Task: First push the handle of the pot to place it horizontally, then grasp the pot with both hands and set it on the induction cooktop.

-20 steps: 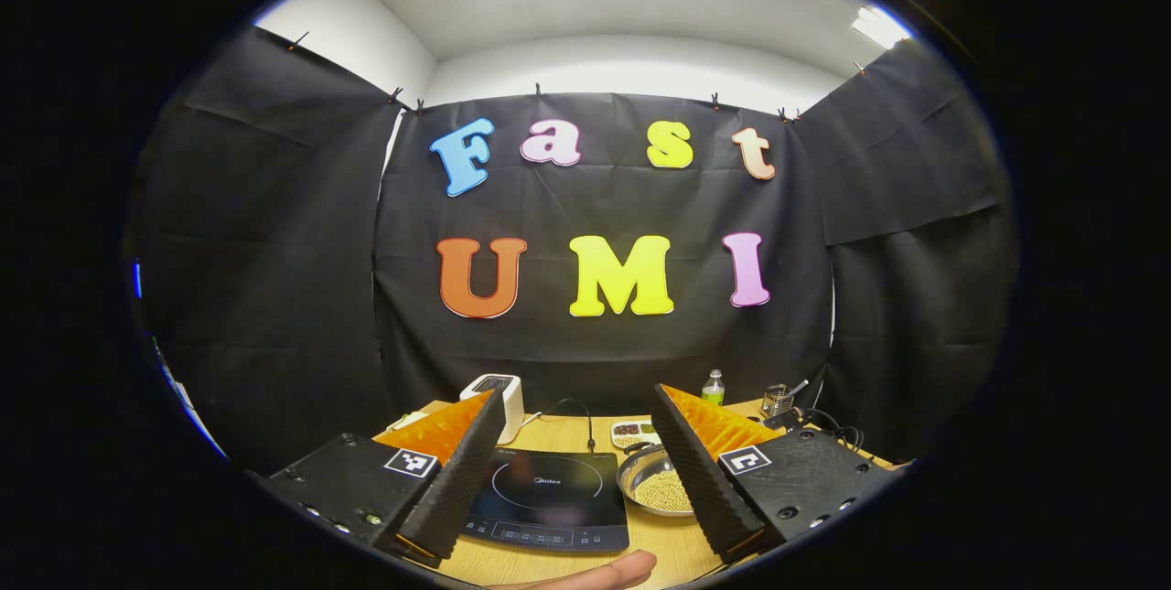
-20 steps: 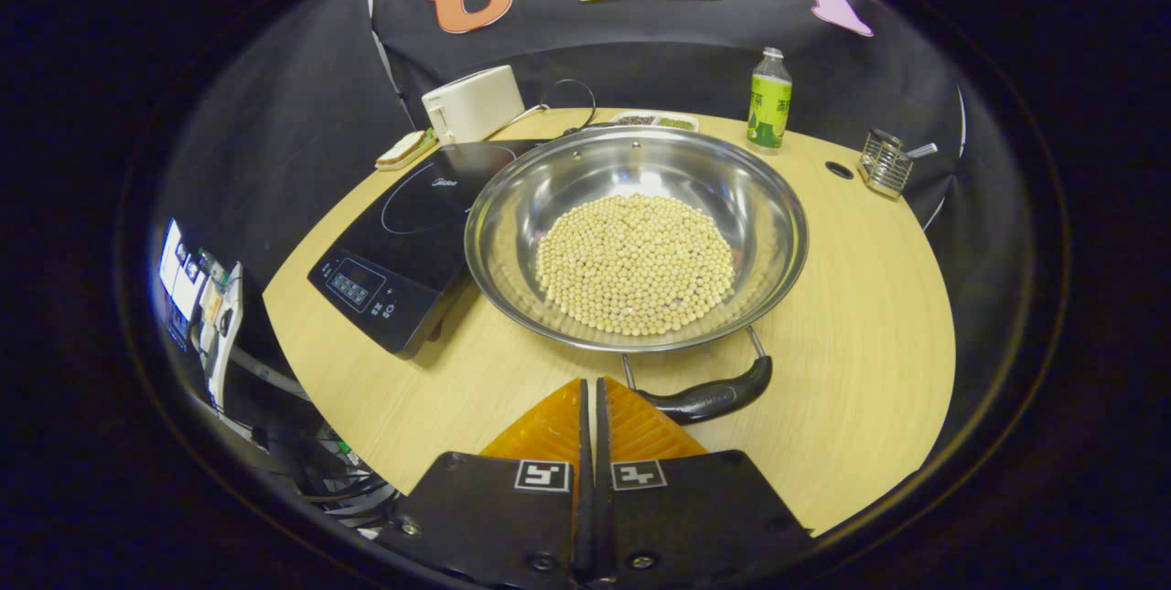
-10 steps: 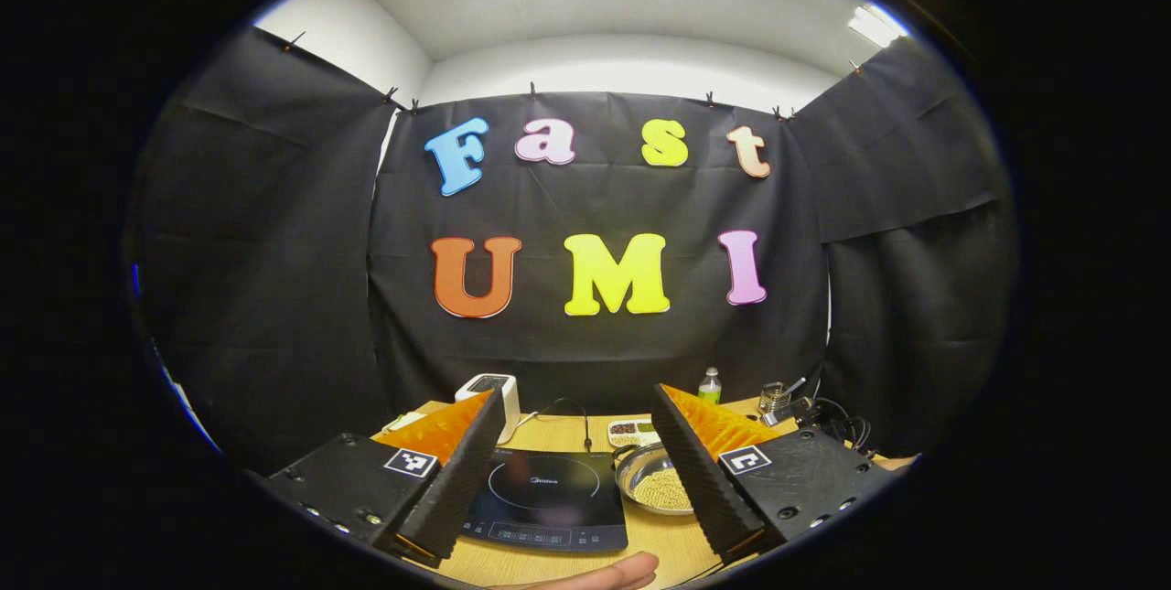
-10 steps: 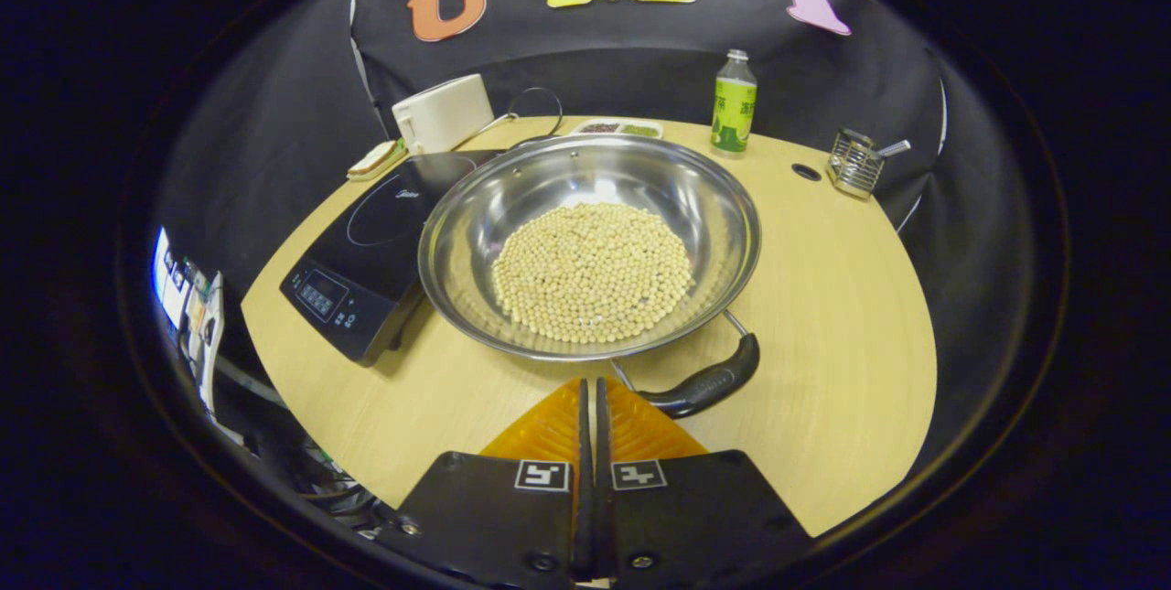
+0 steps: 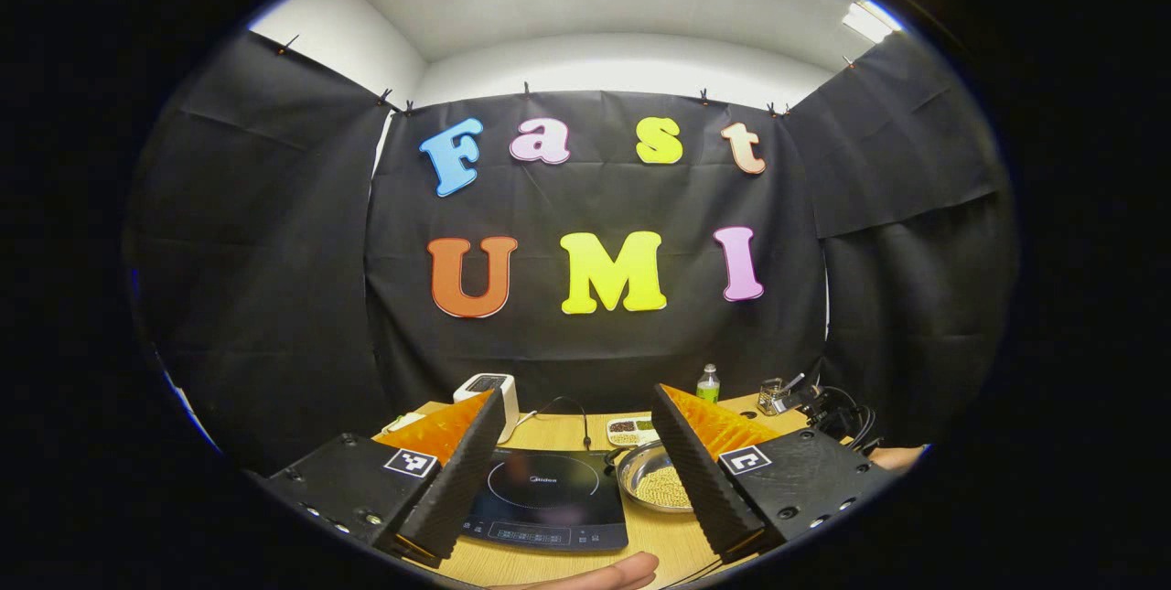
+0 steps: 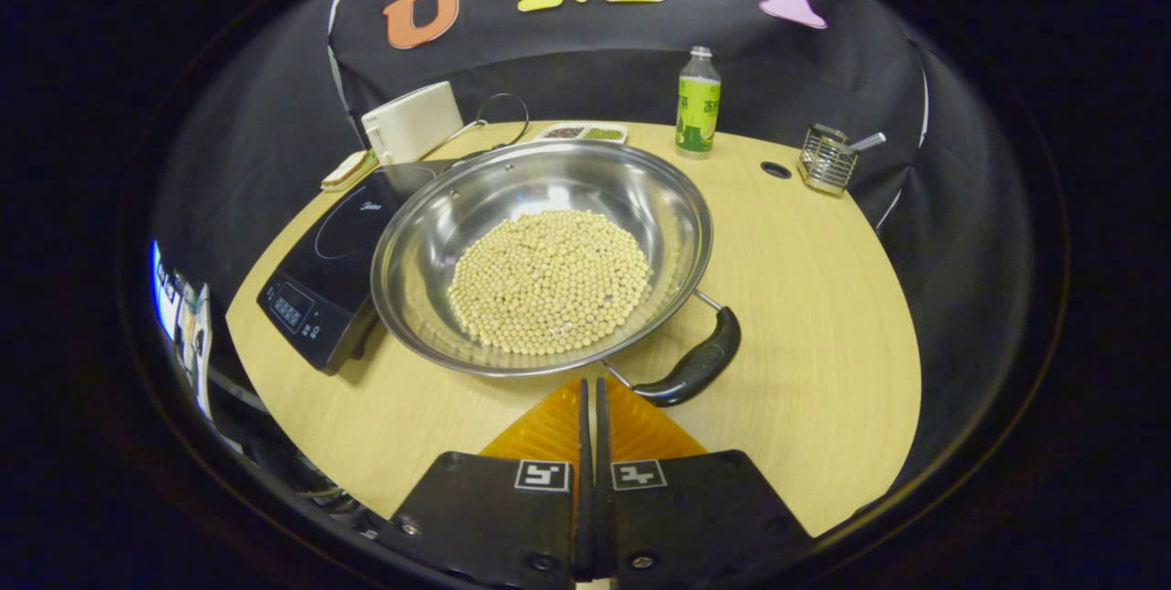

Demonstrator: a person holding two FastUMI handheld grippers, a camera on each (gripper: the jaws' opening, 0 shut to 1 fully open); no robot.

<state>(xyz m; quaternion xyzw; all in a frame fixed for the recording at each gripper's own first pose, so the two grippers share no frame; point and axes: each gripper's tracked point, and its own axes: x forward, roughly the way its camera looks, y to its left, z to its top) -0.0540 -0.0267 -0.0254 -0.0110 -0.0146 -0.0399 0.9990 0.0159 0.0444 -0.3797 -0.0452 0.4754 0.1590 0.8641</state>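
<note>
The right tongs (image 6: 590, 389) are sitting pressed together with nothing between them, their tips lying just beside the near end of the pot's black handle (image 6: 692, 369). That handle is slanting away to the right from the rim of the pot (image 6: 672, 210), a wide steel pan holding a bed of pale beans (image 6: 549, 279). The pot is resting on the wooden worktop (image 6: 805, 297), its left rim reaching over the edge of the black induction cooktop (image 6: 316, 274). Behind them a white toaster (image 6: 412, 122), a small divided dish (image 6: 581, 131), a green-labelled bottle (image 6: 697, 101) and a wire holder (image 6: 826, 158) are standing along the far side.

The left tongs (image 5: 576, 444) are hanging wide apart and gripping nothing, held high and back from the worktop (image 5: 558, 430). Between the spread fingers (image 5: 457, 471) the induction cooktop (image 5: 544, 498) is lying, with the pot (image 5: 640, 480) just to its right, partly hidden behind the right-hand finger. A fingertip (image 5: 613, 570) of the person is showing at the bottom edge. Farther off, the right tongs (image 5: 819, 405) are appearing as a dark shape with cables at the worktop's right end.
</note>
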